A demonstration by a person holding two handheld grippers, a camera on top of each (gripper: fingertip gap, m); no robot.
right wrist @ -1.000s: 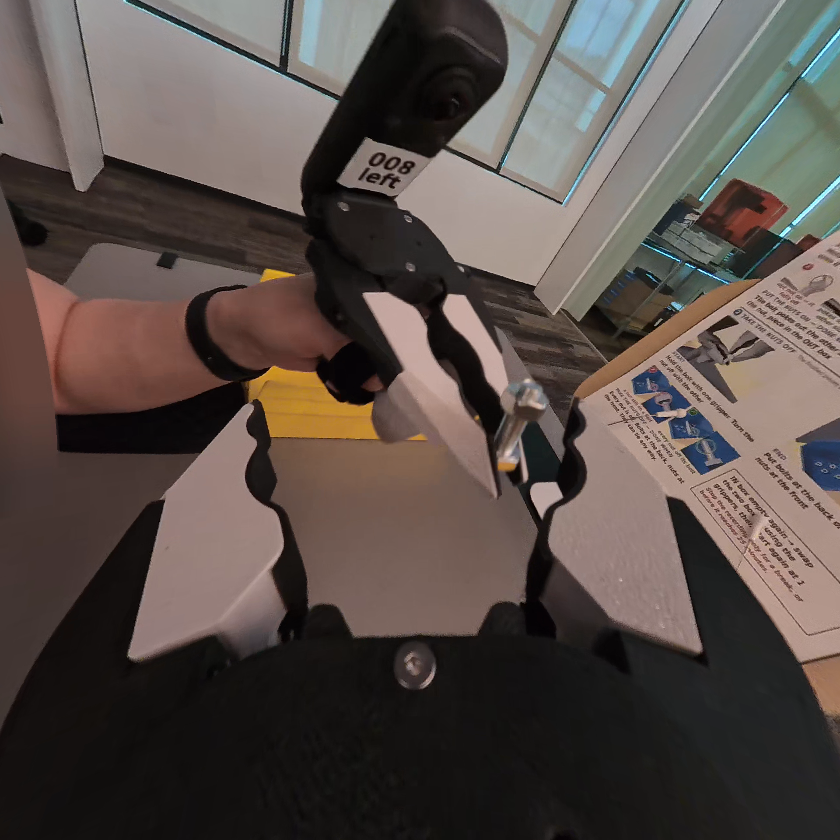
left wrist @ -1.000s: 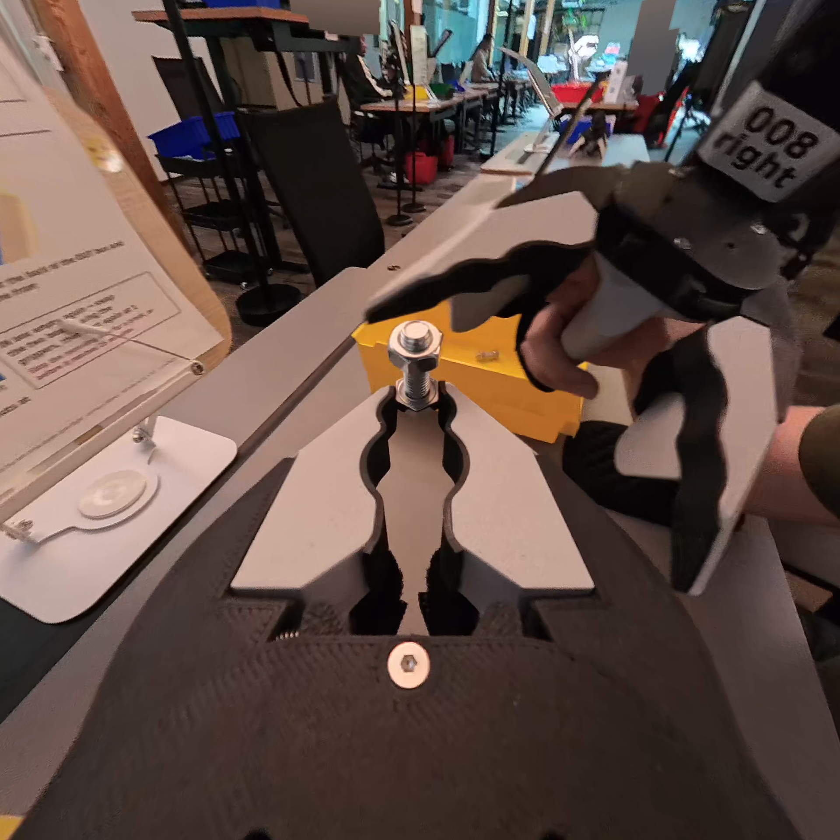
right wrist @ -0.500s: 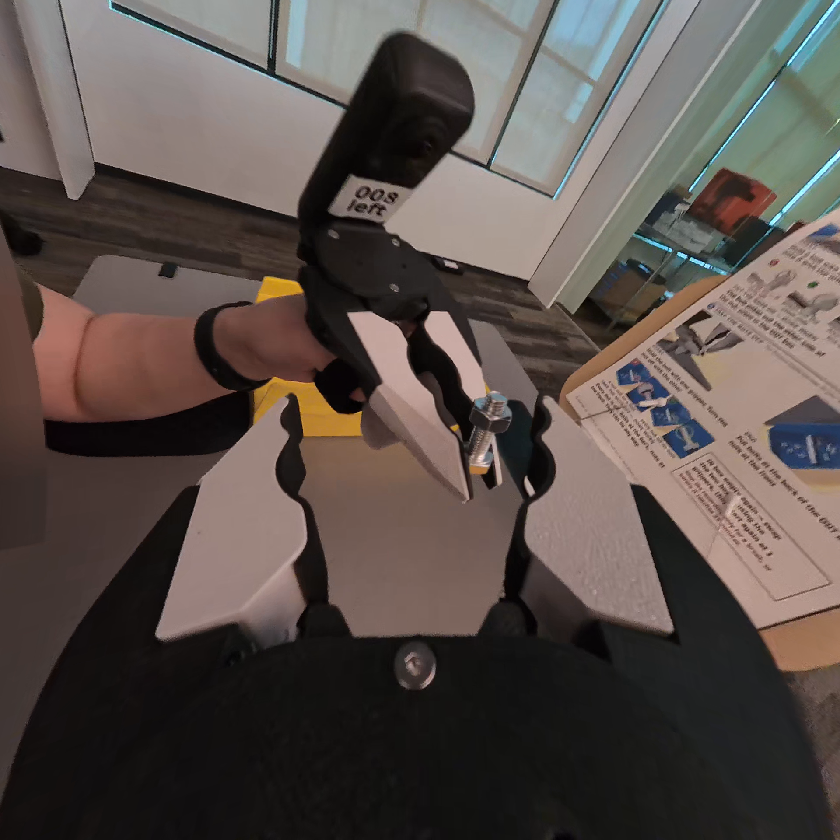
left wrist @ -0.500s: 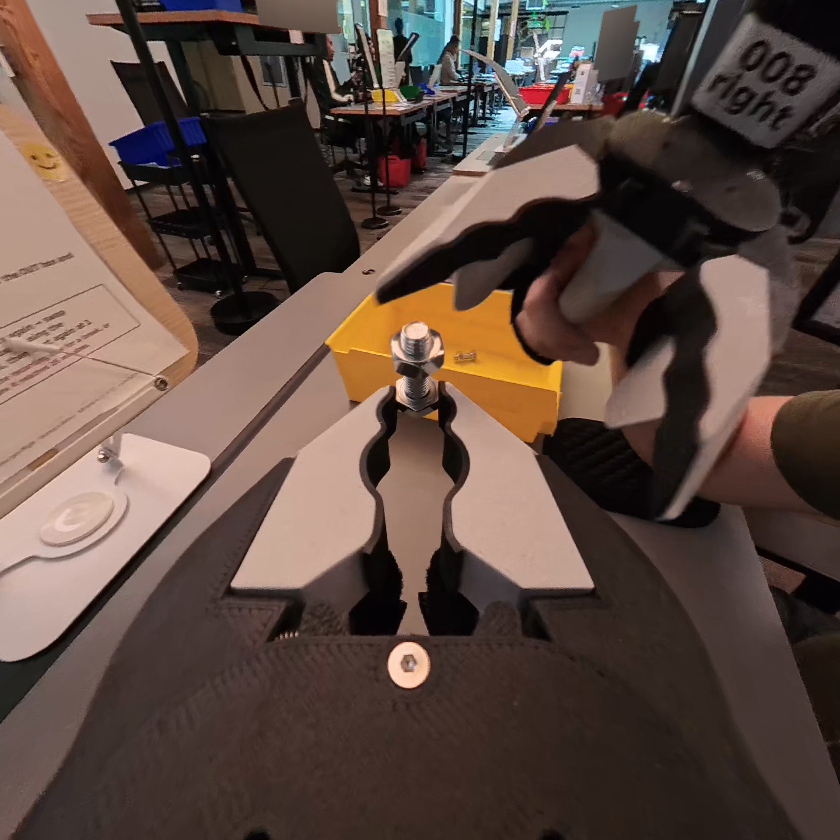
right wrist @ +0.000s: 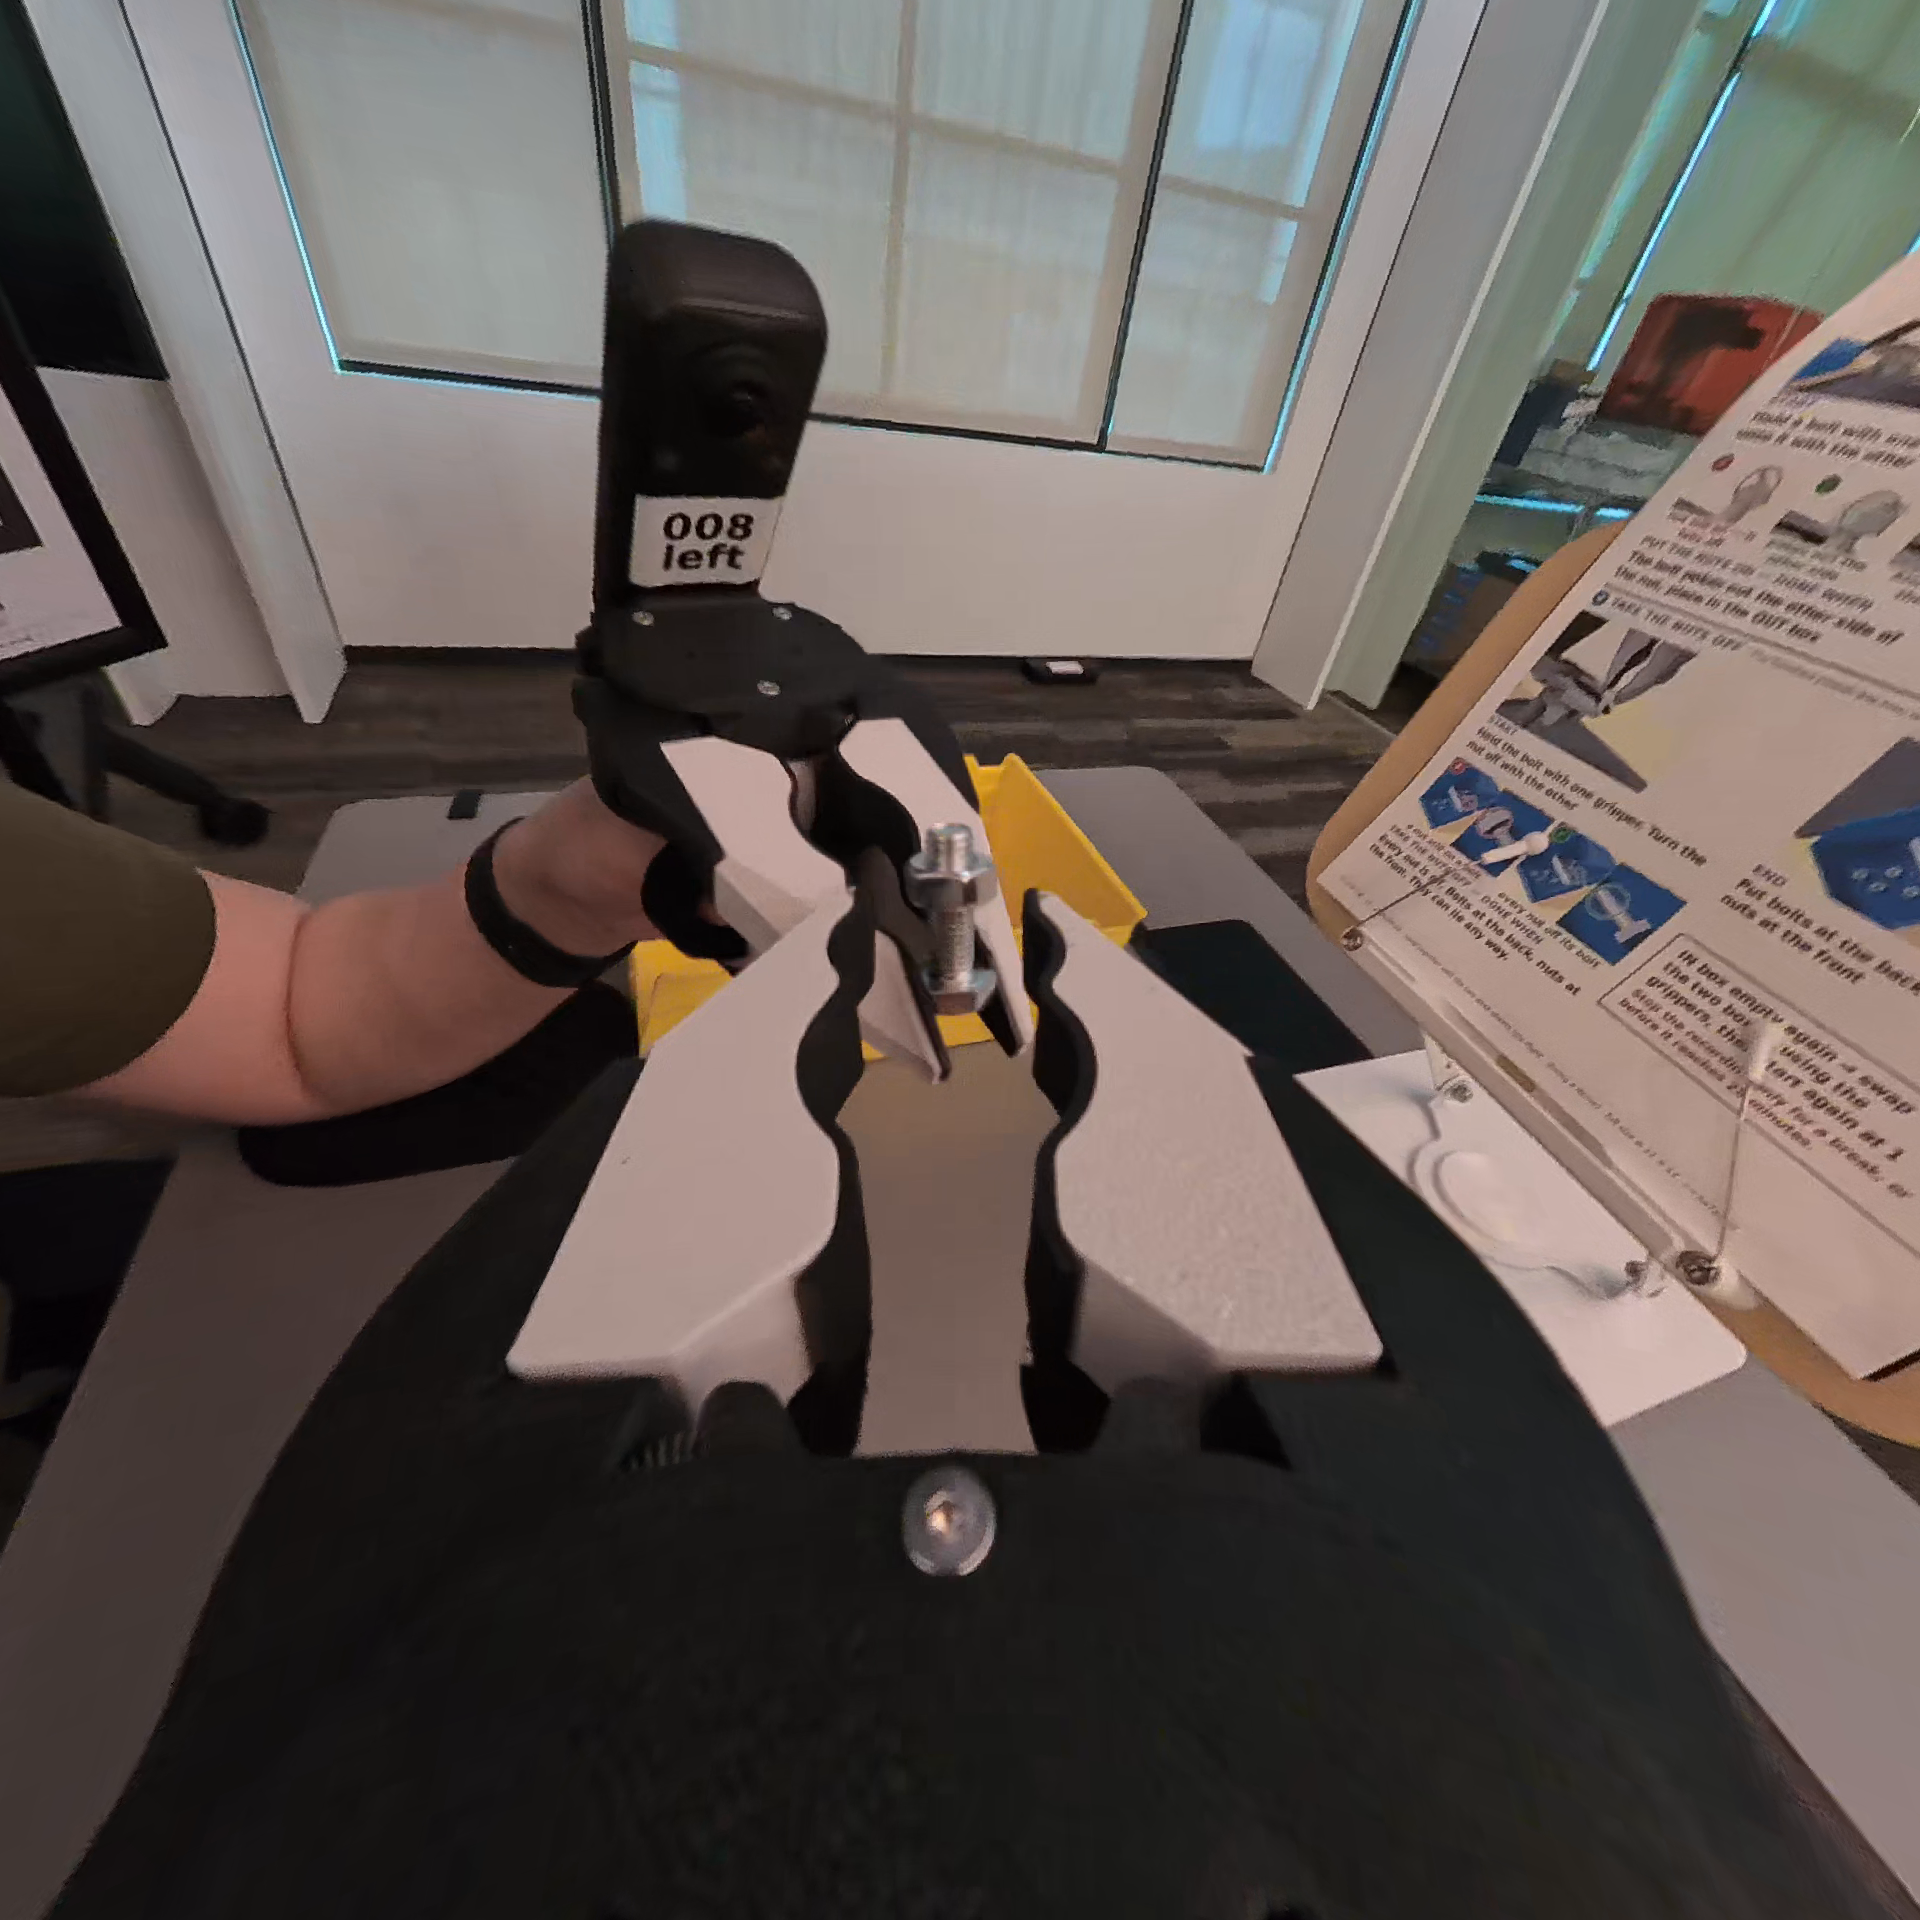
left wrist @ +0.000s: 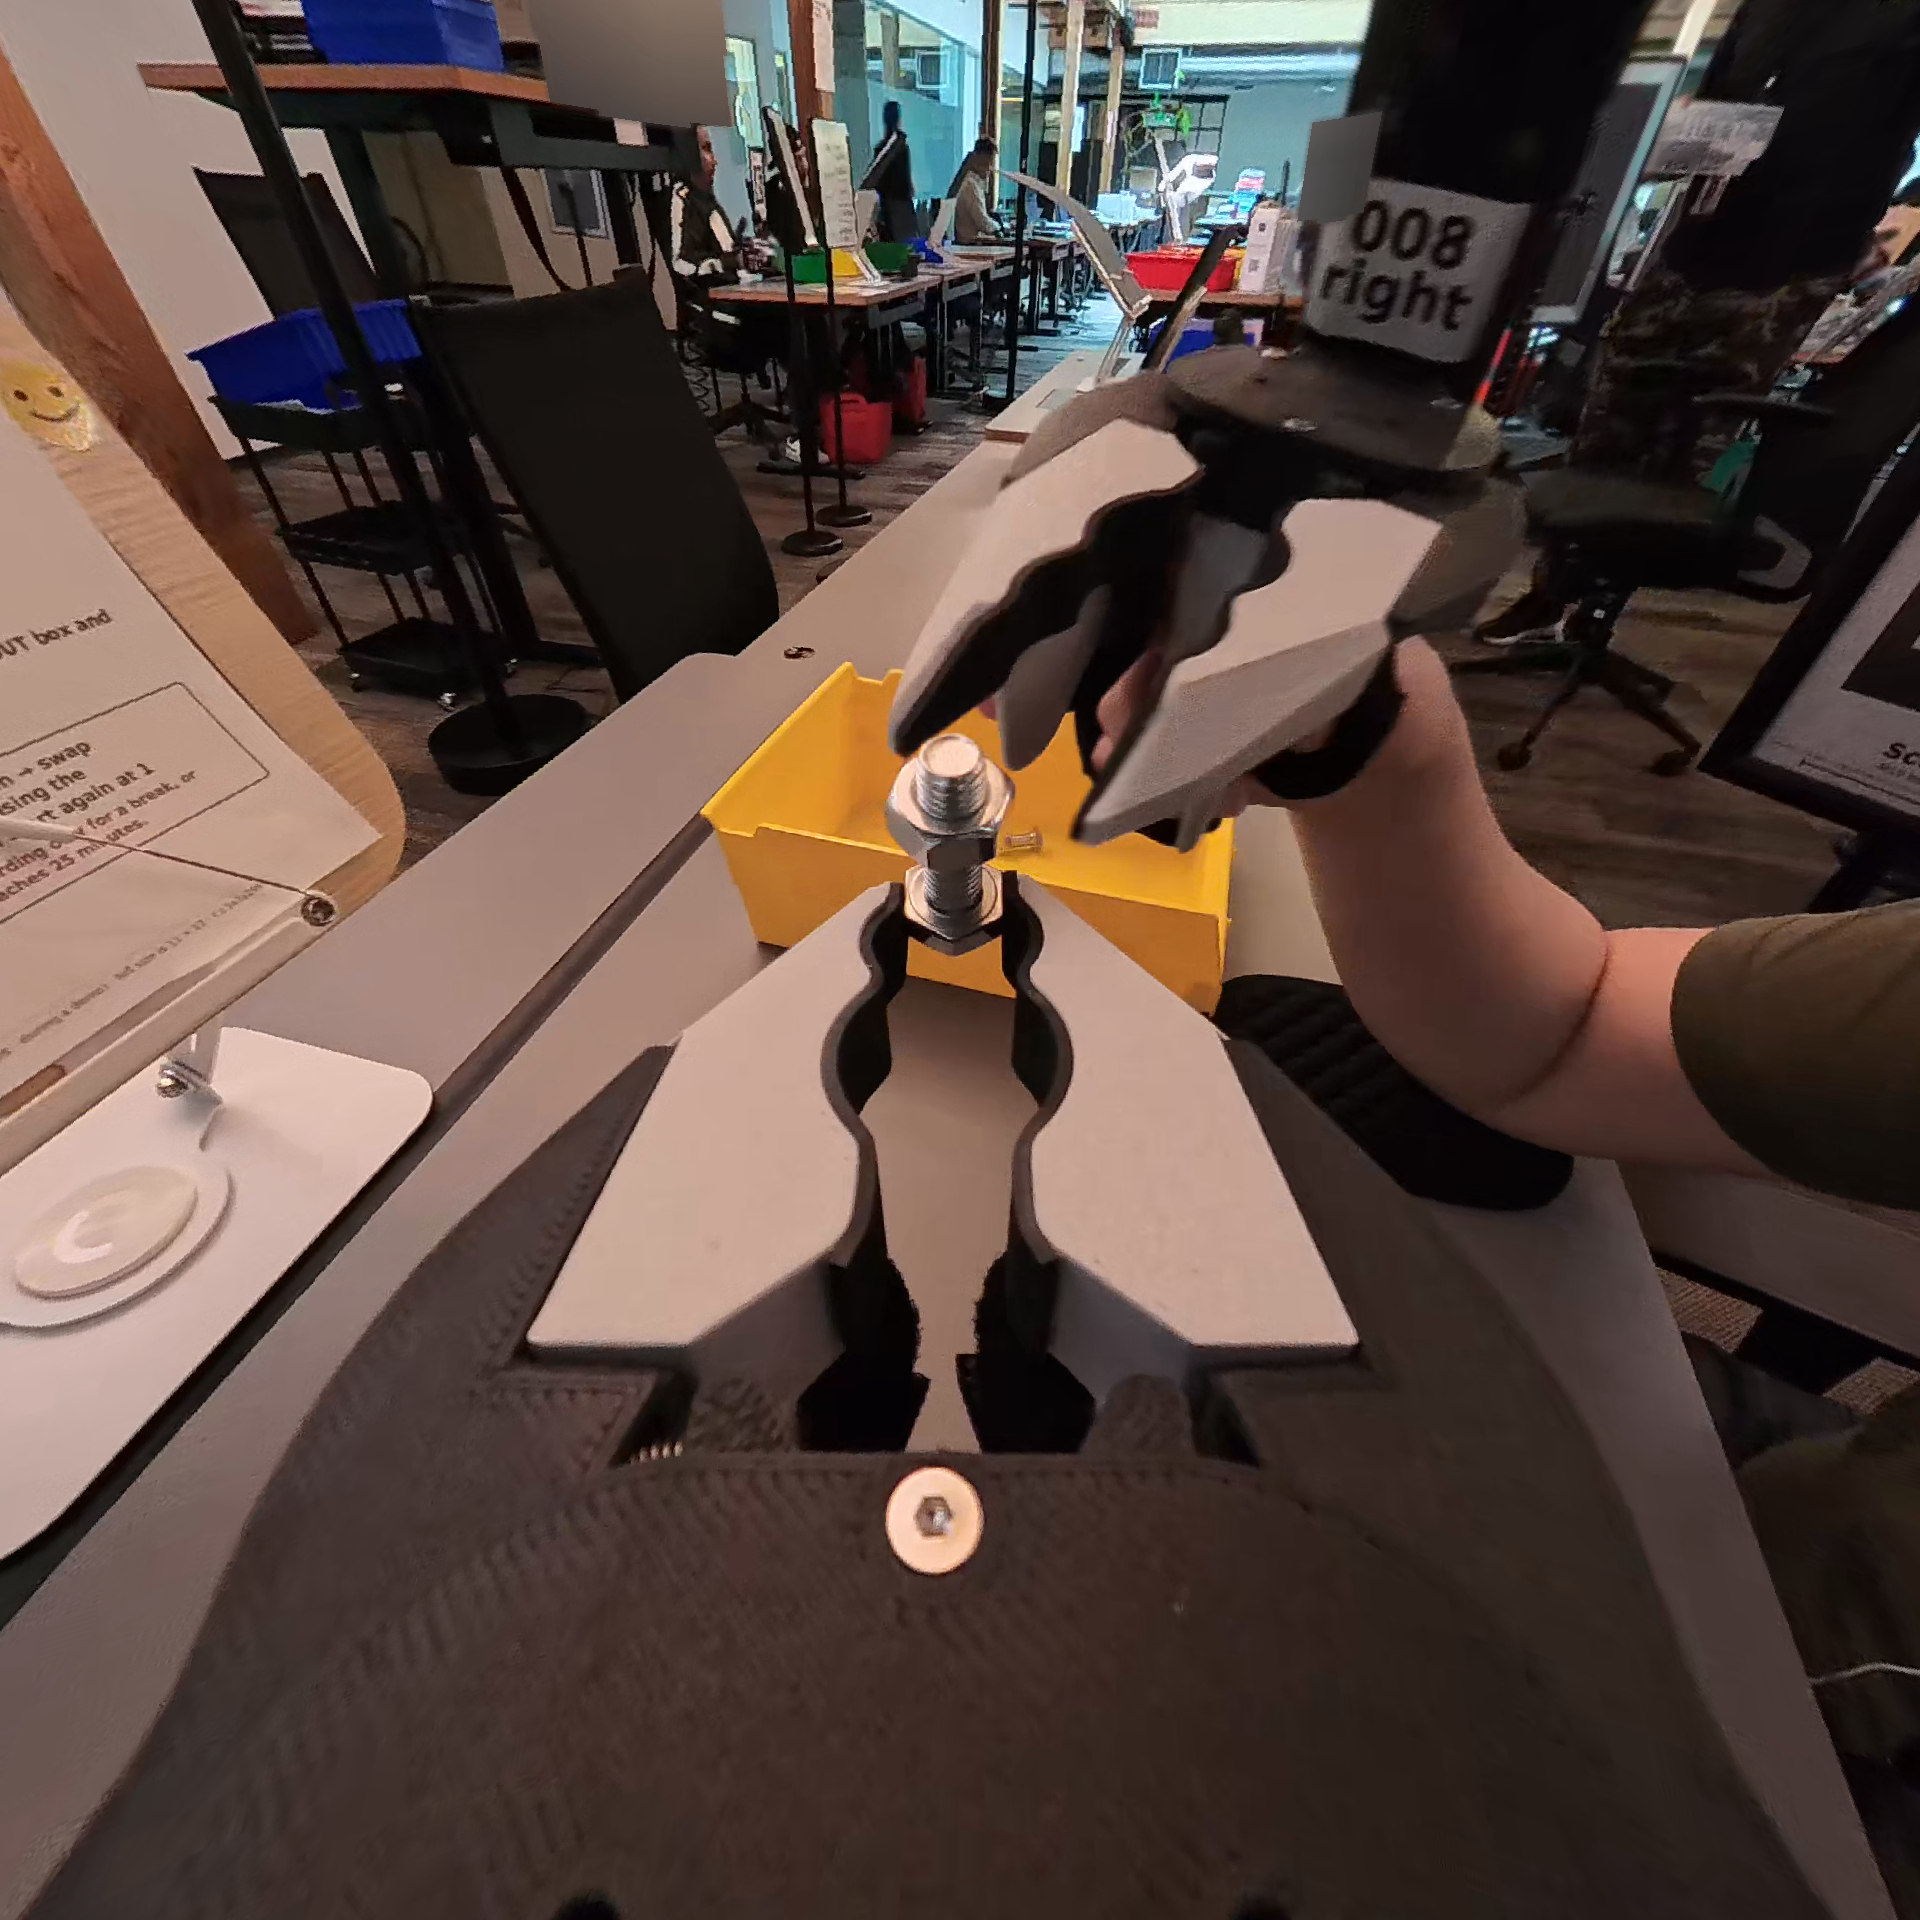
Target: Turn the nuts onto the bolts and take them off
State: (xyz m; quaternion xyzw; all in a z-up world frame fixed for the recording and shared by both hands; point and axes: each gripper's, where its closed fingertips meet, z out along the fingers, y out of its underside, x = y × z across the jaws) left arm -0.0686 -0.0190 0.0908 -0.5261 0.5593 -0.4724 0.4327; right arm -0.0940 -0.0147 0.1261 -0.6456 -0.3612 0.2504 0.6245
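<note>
Left claw (left wrist: 951,914) pinches bolt (left wrist: 948,831) head at tips, shank upright. Your right claw (right wrist: 940,914) spread, nut (right wrist: 948,883) between tips. Steel: hard, slick, small. Grip nut flats squarely.

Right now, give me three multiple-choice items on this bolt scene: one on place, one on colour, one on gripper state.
1. Where is the nut on the bolt?
A. near the threaded tip
B. against the head
C. off, on the table

2. What colour is the bin behind the bolt?
A. blue
B. yellow
C. red

3. What is the right gripper doing?
A. clamped on the nut
C. holding the bin
B. open around the nut

Answers: 1 A, bare thread shows between nut and head. 2 B, its walls are yellow. 3 B, gaps remain either side, while the left gripper clamps the bolt's head.
</note>
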